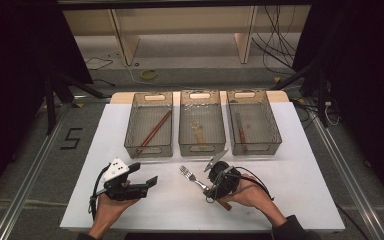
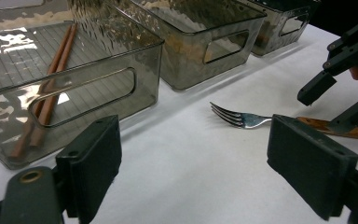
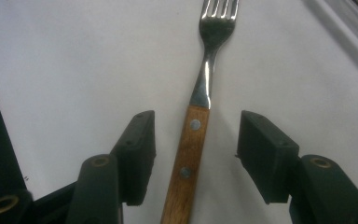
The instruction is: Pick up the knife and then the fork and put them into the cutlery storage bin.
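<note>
A fork (image 1: 190, 176) with a wooden handle lies on the white table (image 1: 290, 175), tines pointing toward the bins. My right gripper (image 1: 211, 189) stands open over it. In the right gripper view the fork handle (image 3: 190, 154) lies between the two spread jaws of that gripper (image 3: 198, 140), touching neither. My left gripper (image 1: 145, 174) hovers open to the left of the fork with nothing in it. The left gripper view shows its jaws wide apart (image 2: 200, 168), the fork (image 2: 235, 116) beyond them and the right gripper (image 2: 340, 79) at the far right.
Three smoky clear bins stand in a row at the back. The left bin (image 1: 149, 150) holds chopsticks (image 1: 154, 131), the middle bin (image 1: 202, 148) a wooden-handled utensil (image 1: 197, 132), and the right bin (image 1: 256, 147) a knife (image 1: 241, 131). Bare table lies in front.
</note>
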### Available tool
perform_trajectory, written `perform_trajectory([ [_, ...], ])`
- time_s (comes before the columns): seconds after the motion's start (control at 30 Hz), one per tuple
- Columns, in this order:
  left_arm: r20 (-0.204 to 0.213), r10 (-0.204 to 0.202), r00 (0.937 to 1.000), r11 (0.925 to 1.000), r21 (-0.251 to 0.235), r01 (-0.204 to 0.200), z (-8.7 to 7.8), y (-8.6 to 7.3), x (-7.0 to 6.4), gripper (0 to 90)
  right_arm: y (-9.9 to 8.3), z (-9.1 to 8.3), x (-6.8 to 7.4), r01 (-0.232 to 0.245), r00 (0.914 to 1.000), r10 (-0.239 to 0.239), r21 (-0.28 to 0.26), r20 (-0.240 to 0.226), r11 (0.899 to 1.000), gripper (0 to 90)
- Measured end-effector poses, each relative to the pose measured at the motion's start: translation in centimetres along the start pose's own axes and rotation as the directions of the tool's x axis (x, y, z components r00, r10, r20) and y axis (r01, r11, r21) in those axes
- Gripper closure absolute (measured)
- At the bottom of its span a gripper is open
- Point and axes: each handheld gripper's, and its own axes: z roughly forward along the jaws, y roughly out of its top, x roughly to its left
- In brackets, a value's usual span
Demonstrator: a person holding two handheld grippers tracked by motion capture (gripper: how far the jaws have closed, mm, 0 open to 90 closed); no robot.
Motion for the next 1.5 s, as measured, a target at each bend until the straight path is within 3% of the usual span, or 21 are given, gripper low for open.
perform_trajectory([
  [0.63, 0.001, -0.001, 1.0000, 1.0000, -0.001, 0.001, 0.0, 0.0, 0.0, 17.1, 0.0, 1.0, 0.4, 0.028, 0.9993, -0.029, 0.028, 0.023, 0.999, 57.2],
  [1.27, 0.002, 0.001, 1.0000, 1.0000, 0.003, -0.001, 0.1, 0.0, -0.1, 17.1, 0.1, 1.3, 0.8, 0.085, 0.9938, -0.090, 0.072, 0.066, 0.994, 70.5],
  [1.3, 0.002, 0.004, 1.0000, 1.0000, 0.005, -0.004, 0.1, 0.0, -0.1, 17.1, 0.2, 1.3, 1.0, 0.059, 0.9960, -0.064, 0.073, 0.063, 0.996, 71.2],
  [1.33, 0.002, 0.004, 1.0000, 1.0000, 0.006, -0.004, 0.1, 0.0, -0.1, 17.1, 0.2, 1.3, 0.8, 0.079, 0.9945, -0.083, 0.075, 0.063, 0.994, 71.5],
  [1.5, 0.002, 0.003, 1.0000, 1.0000, 0.006, -0.003, 0.1, 0.0, -0.1, 17.1, 0.3, 1.3, 0.7, 0.071, 0.9953, -0.076, 0.082, 0.060, 0.994, 72.4],
])
